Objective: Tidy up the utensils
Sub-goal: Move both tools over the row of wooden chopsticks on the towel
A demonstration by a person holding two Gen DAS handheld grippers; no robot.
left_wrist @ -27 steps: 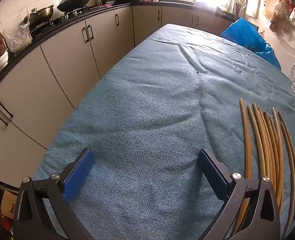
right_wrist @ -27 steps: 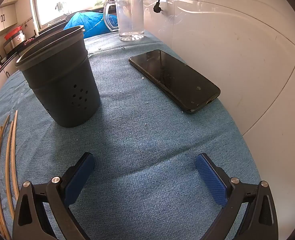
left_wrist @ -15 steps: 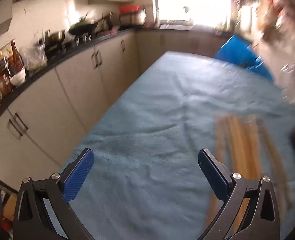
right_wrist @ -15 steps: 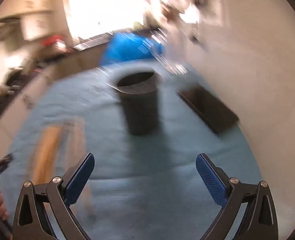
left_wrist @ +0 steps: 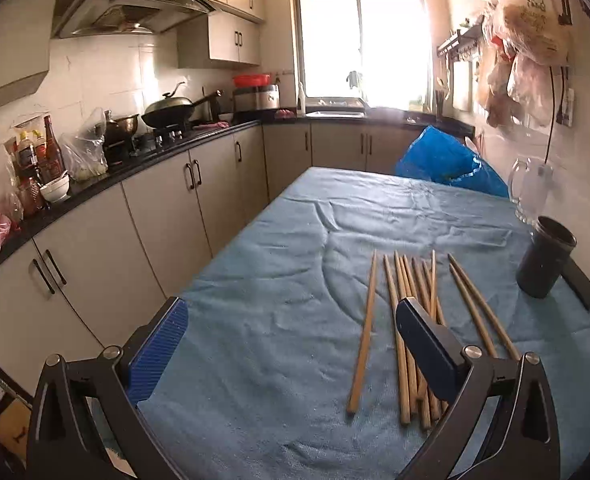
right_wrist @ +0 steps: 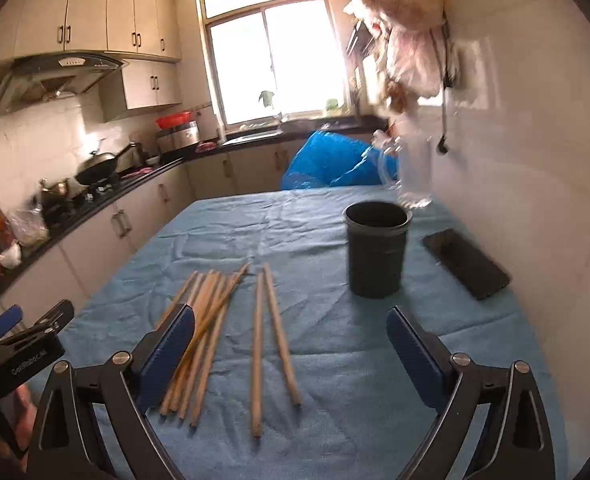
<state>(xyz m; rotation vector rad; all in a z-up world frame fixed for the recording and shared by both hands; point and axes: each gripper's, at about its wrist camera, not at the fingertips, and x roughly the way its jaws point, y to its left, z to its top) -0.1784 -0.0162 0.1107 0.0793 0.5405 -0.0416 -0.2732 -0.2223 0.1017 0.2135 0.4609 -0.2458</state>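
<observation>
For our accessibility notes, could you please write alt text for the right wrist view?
Wooden chopsticks lie on a blue tablecloth in a kitchen, between the open right gripper and a dark upright cup. A black phone lies right of the cup, beside the wall.

A: How does the left gripper (left_wrist: 291, 340) stand?

B: Its jaws are wide apart, both blue pads bare, and it tilts down toward 12 o'clock.

A: And the right gripper (right_wrist: 291, 344)?

B: The same: spread wide, empty, also tilted down. In its view the left gripper appears at 9 o'clock, with a bit of a hand (right_wrist: 25, 404) under it.
</observation>
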